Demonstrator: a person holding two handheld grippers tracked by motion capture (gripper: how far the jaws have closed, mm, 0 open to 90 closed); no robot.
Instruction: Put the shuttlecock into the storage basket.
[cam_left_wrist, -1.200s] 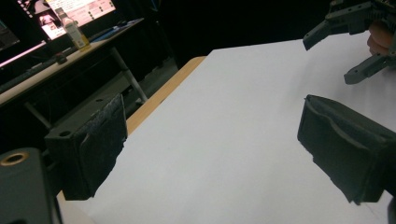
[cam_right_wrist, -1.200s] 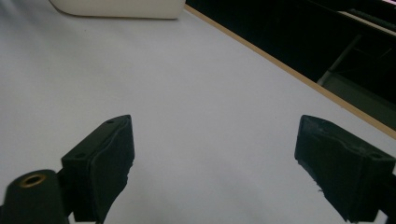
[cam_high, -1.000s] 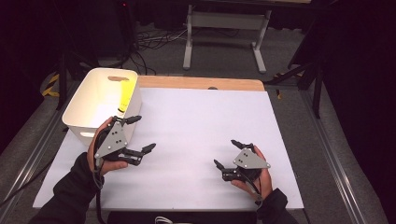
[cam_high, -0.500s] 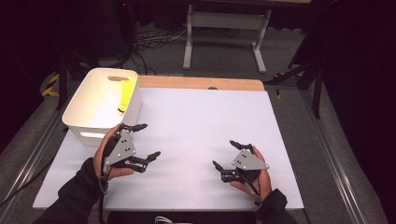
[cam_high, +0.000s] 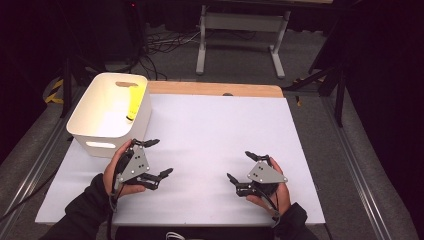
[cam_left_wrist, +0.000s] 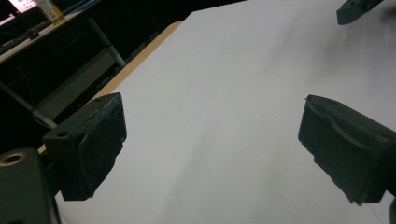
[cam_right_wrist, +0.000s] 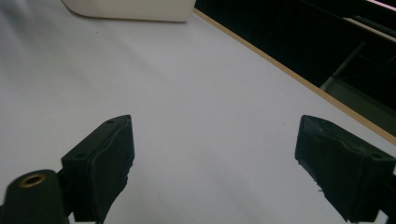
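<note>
My left gripper (cam_high: 161, 159) is held low over the white table sheet (cam_high: 215, 130), just in front of the white bin (cam_high: 95, 131), jaws wide open and empty. In the left gripper view its gripper (cam_left_wrist: 212, 149) frames bare white sheet, with a tip of the other gripper (cam_left_wrist: 357, 10) at the top right. My right gripper (cam_high: 241, 167) rests near the front right of the sheet, also open with nothing between the jaws. The right gripper view has its gripper (cam_right_wrist: 215, 165) looking across the sheet toward the bin (cam_right_wrist: 135, 9). A yellow object (cam_high: 133, 102) lies inside the bin against its right wall.
A bare wooden strip (cam_high: 215, 89) runs along the table's far edge. Beyond it stands a white metal frame (cam_high: 240, 30) with cables on the floor. Metal rails (cam_high: 360, 170) flank the table on both sides.
My left gripper has drifted right and toward the front, away from the bin's front wall. The right gripper has stayed nearly still. Both stay open.
</note>
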